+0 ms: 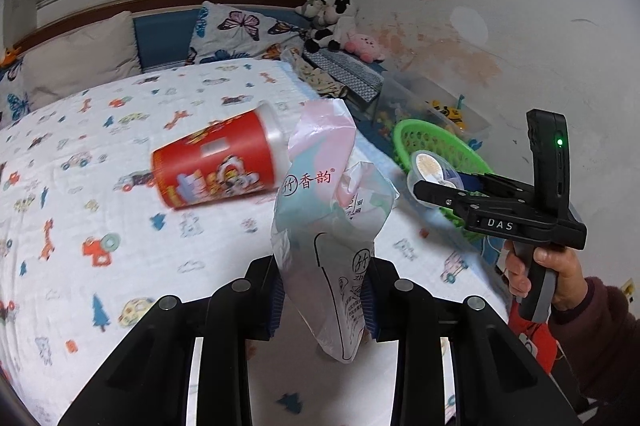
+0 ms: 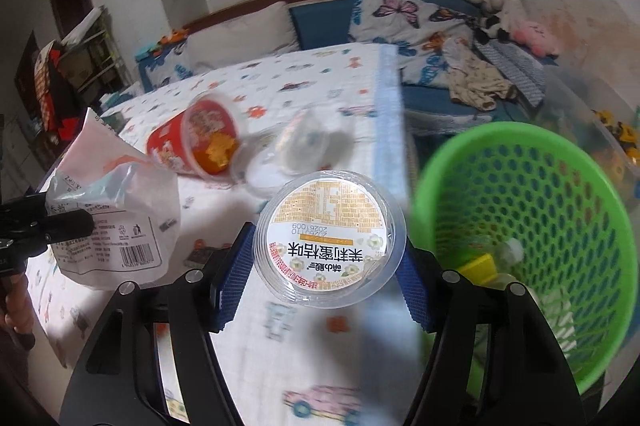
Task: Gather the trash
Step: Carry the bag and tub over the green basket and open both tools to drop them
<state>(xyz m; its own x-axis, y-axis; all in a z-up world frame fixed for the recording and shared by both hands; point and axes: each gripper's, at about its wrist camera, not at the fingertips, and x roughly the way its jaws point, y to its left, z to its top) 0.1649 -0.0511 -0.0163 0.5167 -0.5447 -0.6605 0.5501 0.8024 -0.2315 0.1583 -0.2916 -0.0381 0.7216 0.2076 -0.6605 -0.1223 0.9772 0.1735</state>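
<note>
My bed (image 1: 120,145), under its white sheet printed with cars and giraffes, fills the left and centre of both views. The green basket (image 2: 560,226), a perforated plastic one, takes the lower right of the right wrist view with its mouth turned toward my camera; a yellow piece and some pale scraps lie inside. In the middle left of the left wrist view the red cup (image 1: 216,165) lies on its side on the sheet, long axis running left to right, its white-rimmed end toward the right. In the left wrist view's centre my left gripper (image 1: 324,306) is clamped on the plastic wrapper (image 1: 332,226), a crumpled white, pink and pale blue bag with red Chinese characters, standing upright with its long axis vertical above the pads. My right gripper (image 2: 320,274) grips the clear round tub (image 2: 330,238) at bottom centre of its view, held just left of the basket; its flat lid faces my camera, white and gold with upside-down print. A second clear cup (image 2: 304,153), blurred, lies on the sheet just above the tub.
</note>
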